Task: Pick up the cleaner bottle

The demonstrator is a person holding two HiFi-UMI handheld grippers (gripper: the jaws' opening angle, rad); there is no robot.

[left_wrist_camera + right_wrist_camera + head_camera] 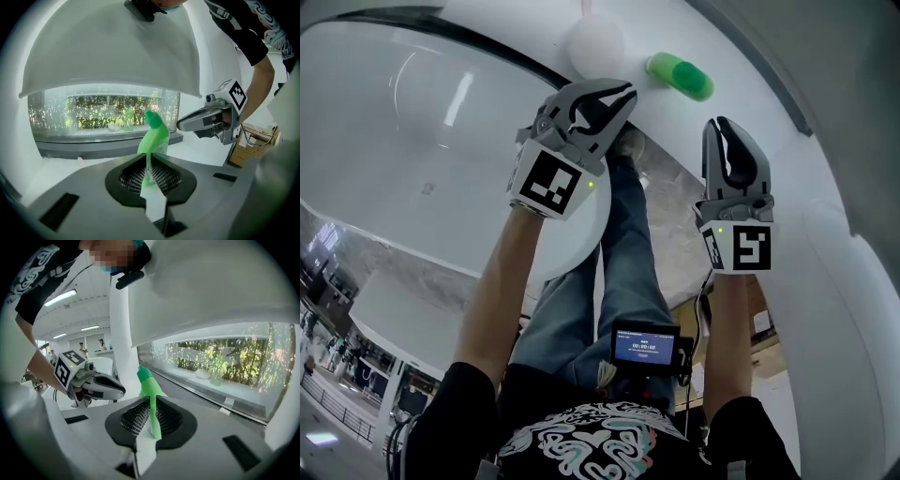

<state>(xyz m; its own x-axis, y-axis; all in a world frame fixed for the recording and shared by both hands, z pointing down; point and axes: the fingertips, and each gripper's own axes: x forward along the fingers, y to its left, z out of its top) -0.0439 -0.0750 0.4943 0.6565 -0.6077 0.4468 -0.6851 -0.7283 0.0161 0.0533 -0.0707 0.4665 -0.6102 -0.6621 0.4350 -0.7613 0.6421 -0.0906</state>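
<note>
Green plastic, with a bent neck and a green cap, the cleaner bottle (156, 136) stood upright on a white ledge (201, 151), in front of a long window (93, 111). It was ahead of both grippers and touched neither of them.

We judged it a light to middling load; how full it was we could not tell. Its walls looked smooth and glossy, so likely slippery, and thin enough to give under a hard squeeze. The angled neck seemed a poor place to grip, since the weight would hang off to one side. We thought the flatter body below the shoulder the better hold, with the pads across its narrow faces and the bottle kept upright.

The left gripper (622, 96) had its jaws together with nothing between them; the bottle showed only beyond the tips. The right gripper (722, 127) was likewise closed and empty, held beside the left one and pointed the same way. Either would have to spread its jaws before it could take the body.

By our count there was one bottle, two grippers, and one pale round object (595, 43) on the ledge just beside the bottle, which we could not identify. One large white curved shell (112, 51) arched over the ledge.
</note>
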